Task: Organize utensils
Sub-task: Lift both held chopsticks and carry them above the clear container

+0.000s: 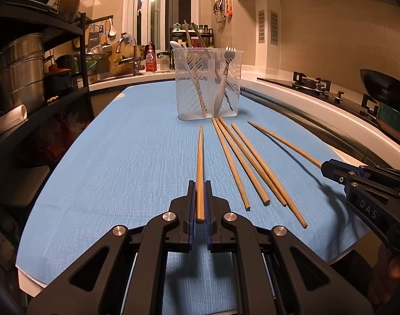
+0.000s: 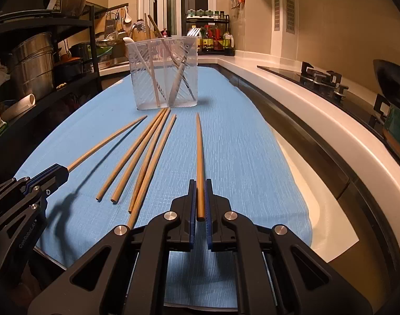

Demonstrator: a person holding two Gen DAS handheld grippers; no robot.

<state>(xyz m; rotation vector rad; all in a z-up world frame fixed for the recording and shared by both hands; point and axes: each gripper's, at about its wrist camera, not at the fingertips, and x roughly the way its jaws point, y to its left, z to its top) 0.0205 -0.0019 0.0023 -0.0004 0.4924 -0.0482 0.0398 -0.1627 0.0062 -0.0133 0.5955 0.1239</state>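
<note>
My left gripper is shut on the thick end of a wooden chopstick that points toward the clear plastic utensil holder. The holder has a fork, a white spoon and chopsticks standing in it. My right gripper is shut on a second chopstick, also aimed at the holder. Each gripper shows in the other's view: the right gripper at the right, the left gripper at the left. Several loose chopsticks lie between them on the blue cloth.
A black shelf rack with steel pots stands along the left. A white counter with a gas stove and a dark wok runs along the right. Sink, bottles and hanging tools fill the back.
</note>
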